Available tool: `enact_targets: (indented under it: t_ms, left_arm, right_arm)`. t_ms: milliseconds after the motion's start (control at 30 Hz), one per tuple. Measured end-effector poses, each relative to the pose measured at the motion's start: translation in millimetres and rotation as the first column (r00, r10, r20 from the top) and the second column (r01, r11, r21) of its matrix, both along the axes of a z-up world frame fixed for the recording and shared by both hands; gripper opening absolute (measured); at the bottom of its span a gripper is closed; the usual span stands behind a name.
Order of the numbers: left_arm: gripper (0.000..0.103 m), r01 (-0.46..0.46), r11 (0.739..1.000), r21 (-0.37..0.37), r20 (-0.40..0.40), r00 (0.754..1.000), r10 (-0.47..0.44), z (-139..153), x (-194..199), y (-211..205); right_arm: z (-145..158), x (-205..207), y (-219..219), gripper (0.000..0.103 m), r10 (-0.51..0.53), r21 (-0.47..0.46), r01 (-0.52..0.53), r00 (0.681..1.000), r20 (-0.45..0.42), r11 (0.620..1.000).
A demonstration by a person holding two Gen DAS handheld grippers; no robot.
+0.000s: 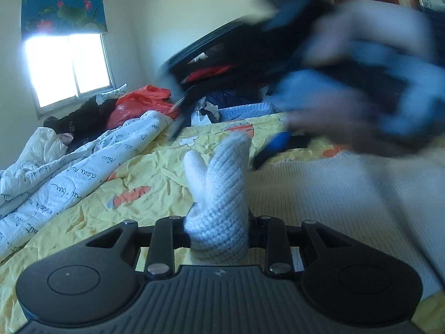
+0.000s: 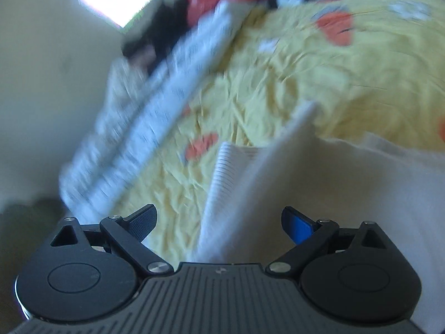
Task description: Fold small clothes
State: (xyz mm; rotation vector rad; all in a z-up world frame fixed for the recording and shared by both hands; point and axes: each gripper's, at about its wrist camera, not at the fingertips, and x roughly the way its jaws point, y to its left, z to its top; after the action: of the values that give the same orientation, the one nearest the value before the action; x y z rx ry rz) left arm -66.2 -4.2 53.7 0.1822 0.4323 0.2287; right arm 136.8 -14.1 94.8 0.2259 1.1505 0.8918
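1. Gripping a bunched fold of the white knit garment (image 1: 219, 194), the left gripper (image 1: 218, 222) had its jaws drawn tight together; the pinched cloth stood up between them in two rounded lobes. The hold appeared meant to keep one edge of the piece anchored while the other hand worked.

2. The right gripper (image 2: 219, 222) had its jaws spread wide with nothing between them. One finger (image 2: 143, 221) showed a black ribbed pad, the other finger (image 2: 299, 226) a blue face. It hovered just above the ribbed hem (image 2: 230, 172) of the same white garment, which in my judgement was the edge to be taken next.

3. The garment lay spread on the yellow bedsheet (image 1: 155, 172), printed with carrots, its body stretching away to the left gripper's right. A flat, broad surface such as this suits folding.

4. Seen from the left wrist, the right gripper crossed the upper right of the picture as a heavy blur; I could not make out its detail there.

5. Beyond the working area, a white quilt with script lettering (image 1: 64, 178) was pushed aside toward the wall, and a red plastic bag (image 1: 139, 103) and dark clothing (image 1: 80, 117) were heaped below the window (image 1: 68, 68). An open suitcase (image 1: 222, 64) stood at the far end.

6. The fold was judged at an early stage: one edge secured, the second not yet taken.
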Motion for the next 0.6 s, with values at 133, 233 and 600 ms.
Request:
enact_targets:
  t_ms: [133, 233, 600]
  left_arm:
    - [0.028, 0.013, 0.999, 0.044, -0.011, 1.0, -0.013, -3, 1, -4]
    - [0.028, 0.013, 0.999, 0.049, -0.027, 1.0, -0.011, -5, 4, -3]
    - [0.028, 0.186, 0.972, 0.147, 0.083, 0.976, -0.199, 27, -17, -55]
  right_arm:
    - [-15, -8, 82, 0.084, 0.179, -0.353, -0.133, 0.979, 0.102, 0.926]
    - [-26, -20, 109, 0.072, 0.305, -0.495, -0.199, 0.942, 0.142, 0.846]
    - [44, -1, -36, 0.027, 0.295, -0.253, -0.233, 0.923, 0.248, 0.939]
